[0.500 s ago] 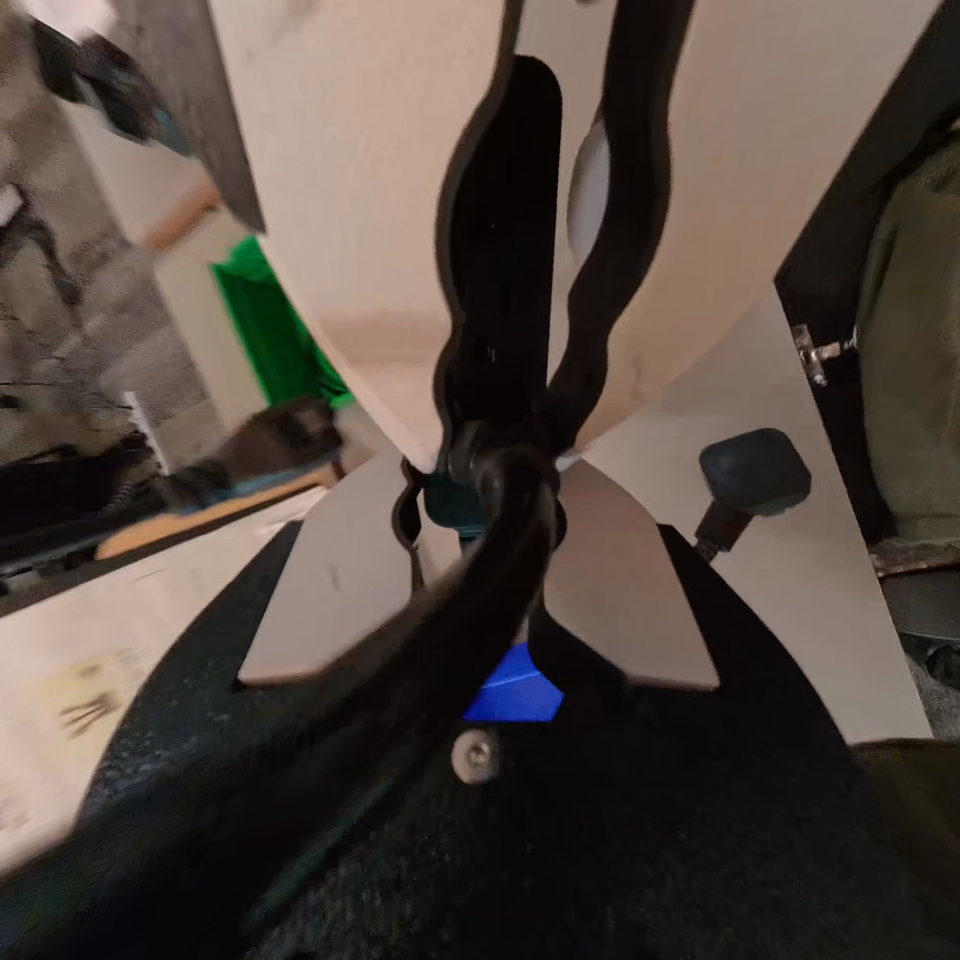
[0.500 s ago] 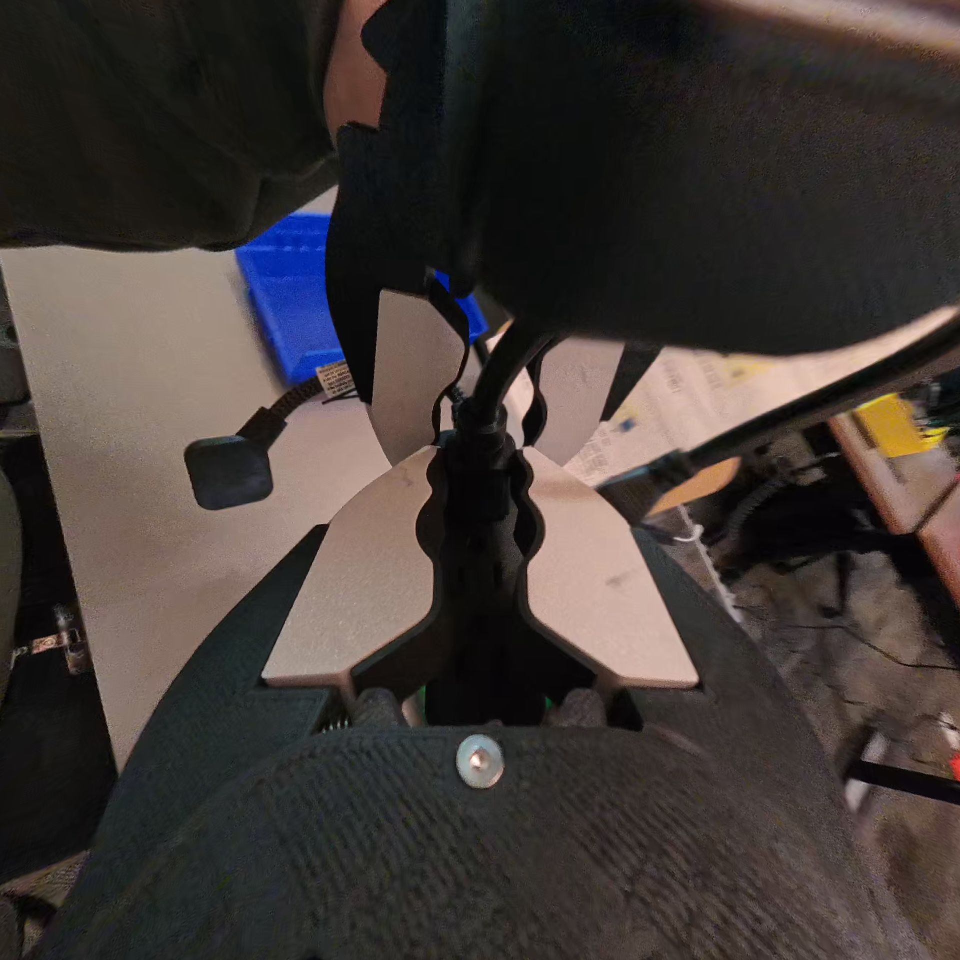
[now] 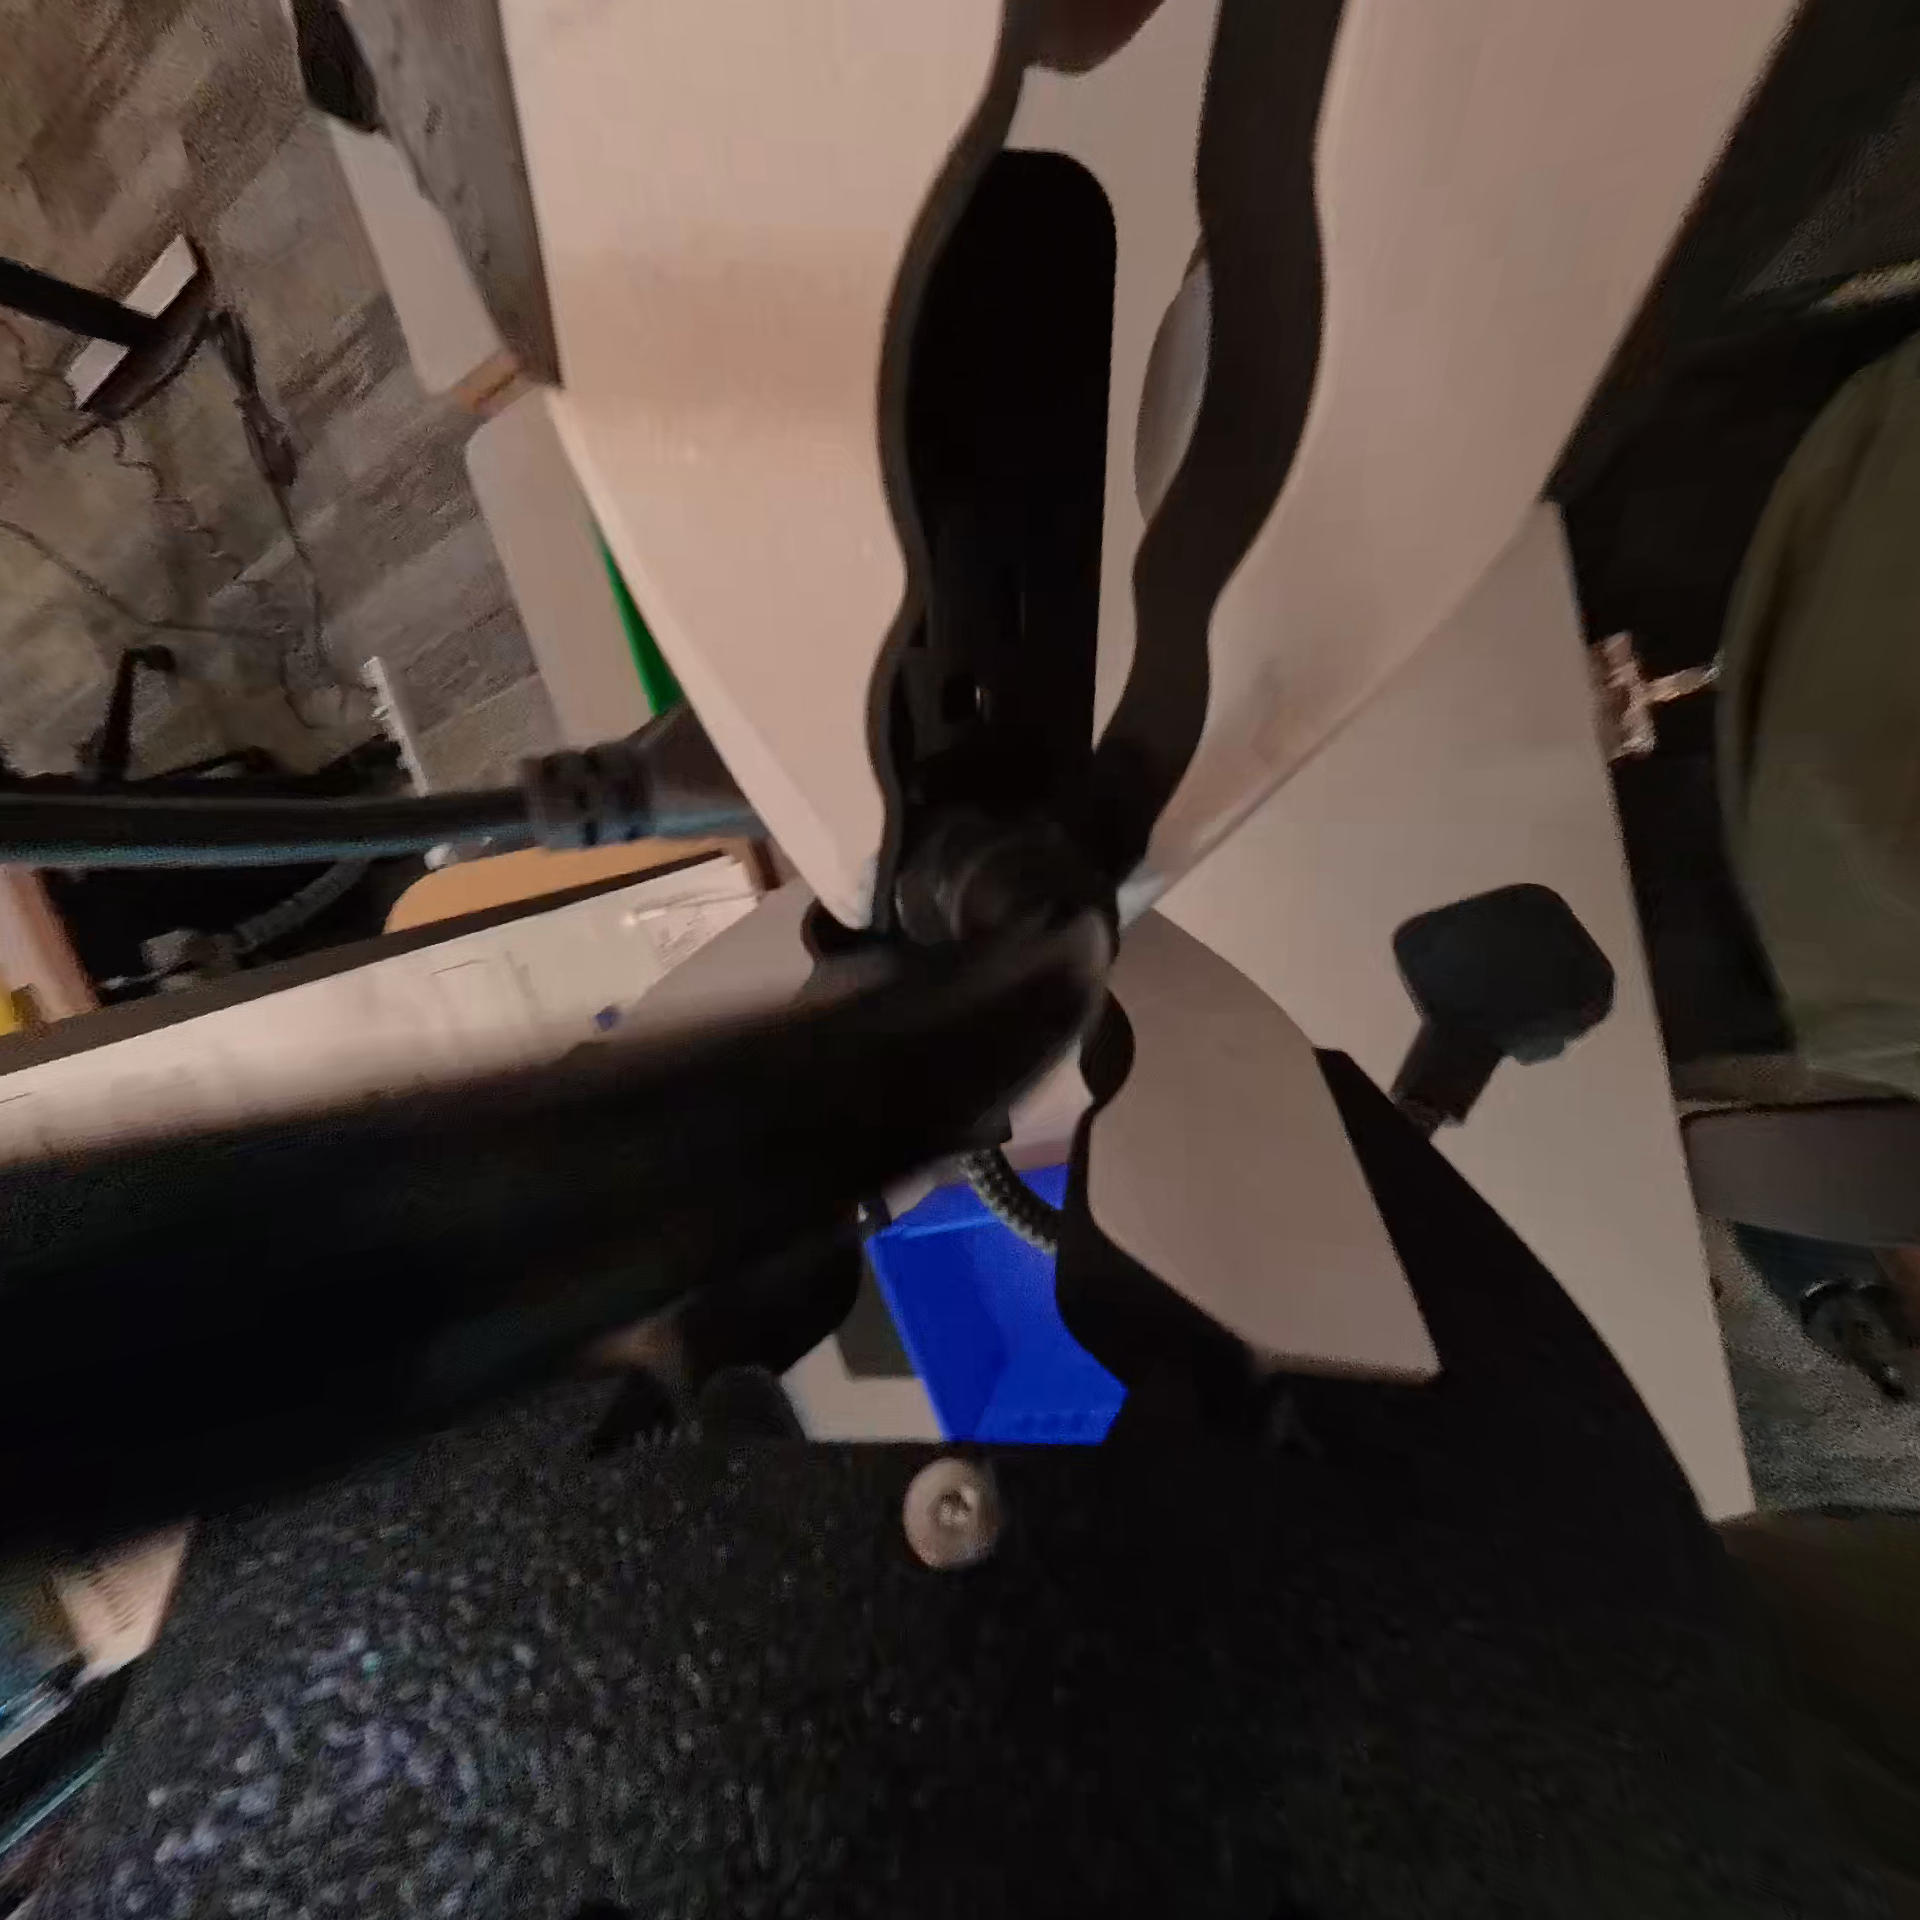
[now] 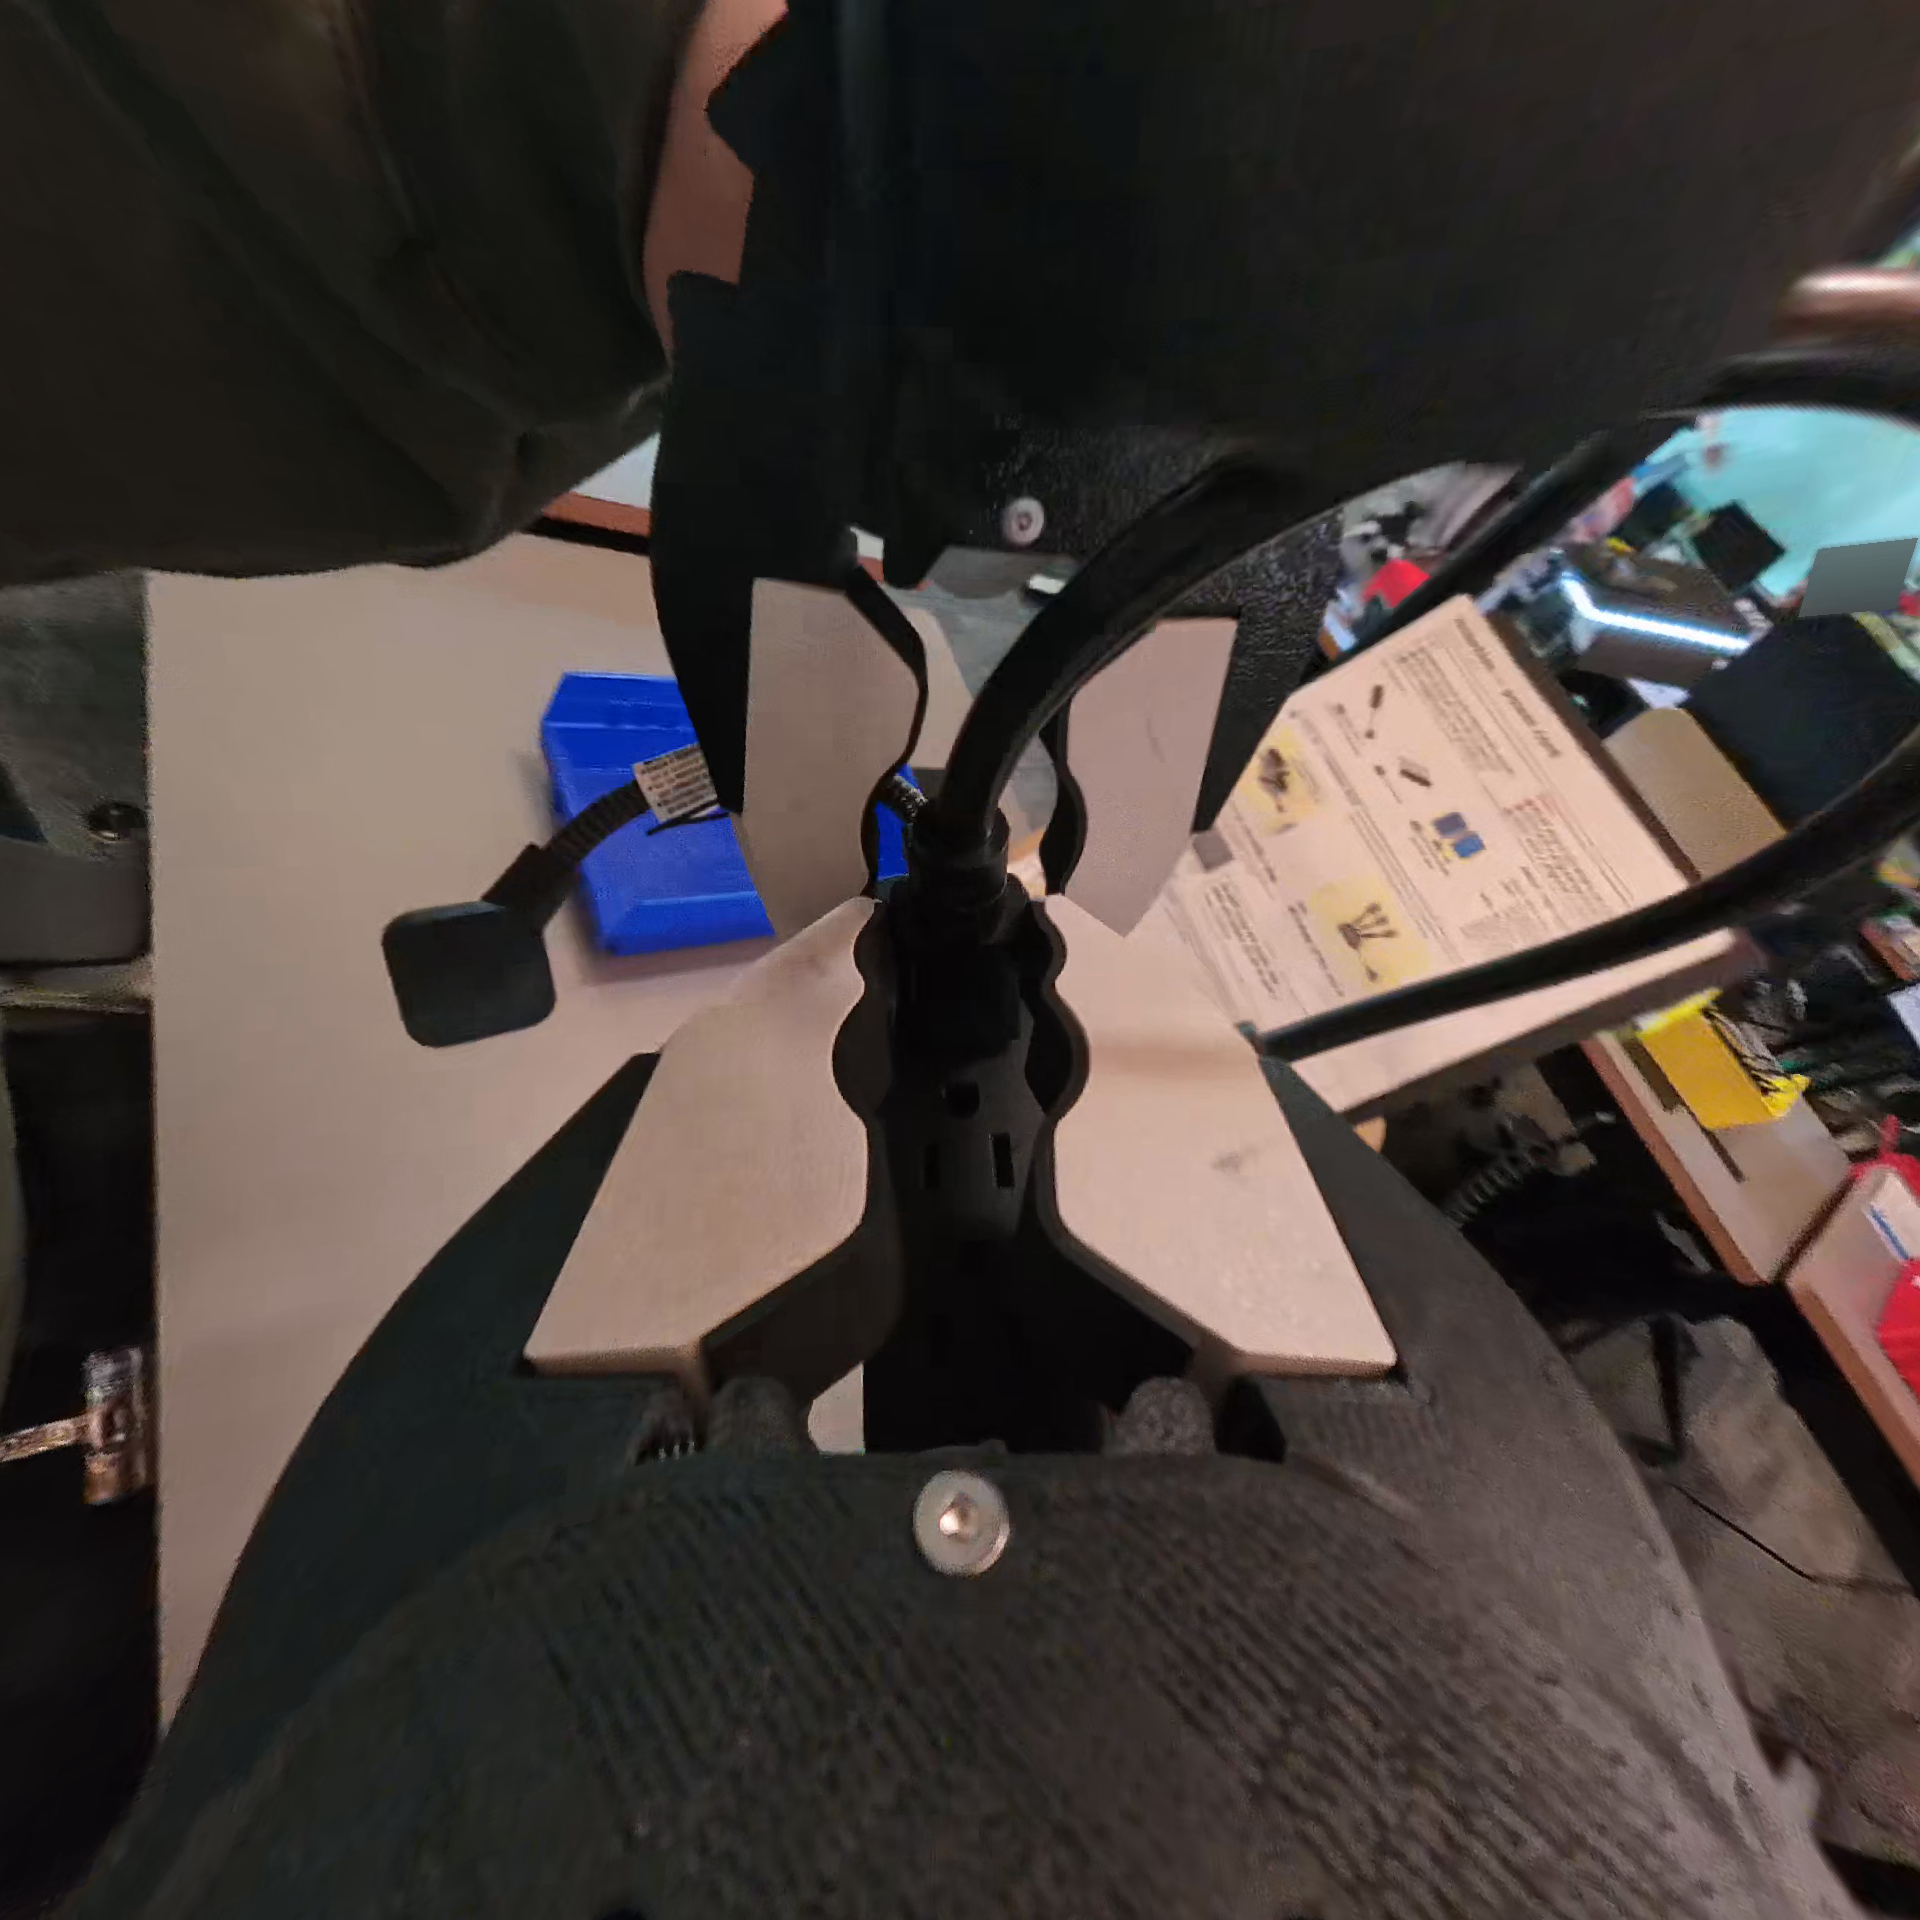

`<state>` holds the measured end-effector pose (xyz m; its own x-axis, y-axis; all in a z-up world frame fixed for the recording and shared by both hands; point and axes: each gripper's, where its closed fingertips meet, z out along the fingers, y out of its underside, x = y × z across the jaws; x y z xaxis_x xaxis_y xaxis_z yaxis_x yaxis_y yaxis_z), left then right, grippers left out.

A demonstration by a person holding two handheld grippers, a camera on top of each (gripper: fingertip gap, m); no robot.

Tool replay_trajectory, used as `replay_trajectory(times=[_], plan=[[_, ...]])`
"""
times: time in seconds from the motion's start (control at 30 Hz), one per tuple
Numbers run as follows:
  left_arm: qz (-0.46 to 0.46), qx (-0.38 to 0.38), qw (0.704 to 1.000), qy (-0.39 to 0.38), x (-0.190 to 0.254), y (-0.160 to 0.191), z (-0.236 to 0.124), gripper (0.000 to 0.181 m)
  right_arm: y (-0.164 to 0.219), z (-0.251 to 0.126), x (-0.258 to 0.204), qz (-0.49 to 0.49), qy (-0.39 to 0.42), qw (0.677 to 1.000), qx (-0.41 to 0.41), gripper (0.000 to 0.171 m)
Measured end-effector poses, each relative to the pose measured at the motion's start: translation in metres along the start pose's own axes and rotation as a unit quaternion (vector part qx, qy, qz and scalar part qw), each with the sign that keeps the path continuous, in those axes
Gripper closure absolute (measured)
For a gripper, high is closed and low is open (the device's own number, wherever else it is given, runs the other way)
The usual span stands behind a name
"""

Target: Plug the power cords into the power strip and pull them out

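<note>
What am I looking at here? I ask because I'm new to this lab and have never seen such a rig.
There is no robot: a person holds a tool in each hand, and each tool carries a camera looking along its two fingers. One picture comes from the left tool, the other from the right.

In the right view, the right hand-held gripper clamps a black power strip. A black cord runs into the strip's end. The left hand-held gripper faces it with its fingers on either side of that cord; whether it grips is unclear.

On the table lie a blue box, a loose black plug and a printed sheet.
</note>
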<state>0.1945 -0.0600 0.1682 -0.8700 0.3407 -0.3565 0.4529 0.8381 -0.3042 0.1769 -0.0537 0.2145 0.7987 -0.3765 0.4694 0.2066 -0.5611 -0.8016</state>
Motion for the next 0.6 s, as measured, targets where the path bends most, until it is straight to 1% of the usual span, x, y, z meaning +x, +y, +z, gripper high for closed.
replay_trajectory(times=[0.03,0.17,0.23,0.27,0.33,0.37,0.4,0.47,0.6], plan=[[-0.009,0.011,1.0,0.012,0.006,0.003,0.004,0.138,0.003,0.004,-0.006,0.003,-0.009,1.0,0.0,0.147],[-0.026,0.001,0.999,0.029,0.027,0.03,0.029,0.138,0.021,0.032,-0.029,0.008,-0.04,0.999,-0.014,0.147],[-0.042,0.003,0.998,0.035,0.035,0.047,0.042,0.138,0.033,0.049,-0.039,0.029,-0.052,0.998,0.008,0.148],[-0.045,0.008,0.998,0.049,0.043,0.056,0.051,0.138,0.04,0.058,-0.048,0.033,-0.059,0.998,0.012,0.147],[-0.07,0.038,0.996,0.044,0.05,0.07,0.071,0.138,0.06,0.074,-0.057,0.053,-0.07,0.996,0.032,0.147],[-0.079,0.052,0.994,0.049,0.056,0.078,0.086,0.138,0.075,0.084,-0.066,0.081,-0.074,0.993,0.043,0.147],[-0.083,0.062,0.993,0.064,0.067,0.088,0.106,0.138,0.093,0.096,-0.08,0.093,-0.078,0.992,0.045,0.147],[-0.094,0.06,0.991,0.075,0.093,0.112,0.161,0.138,0.144,0.125,-0.111,0.123,-0.097,0.987,0.019,0.146],[-0.108,0.04,0.982,0.152,0.161,0.155,0.281,0.138,0.249,0.179,-0.188,0.151,-0.135,0.975,-0.091,0.146]])
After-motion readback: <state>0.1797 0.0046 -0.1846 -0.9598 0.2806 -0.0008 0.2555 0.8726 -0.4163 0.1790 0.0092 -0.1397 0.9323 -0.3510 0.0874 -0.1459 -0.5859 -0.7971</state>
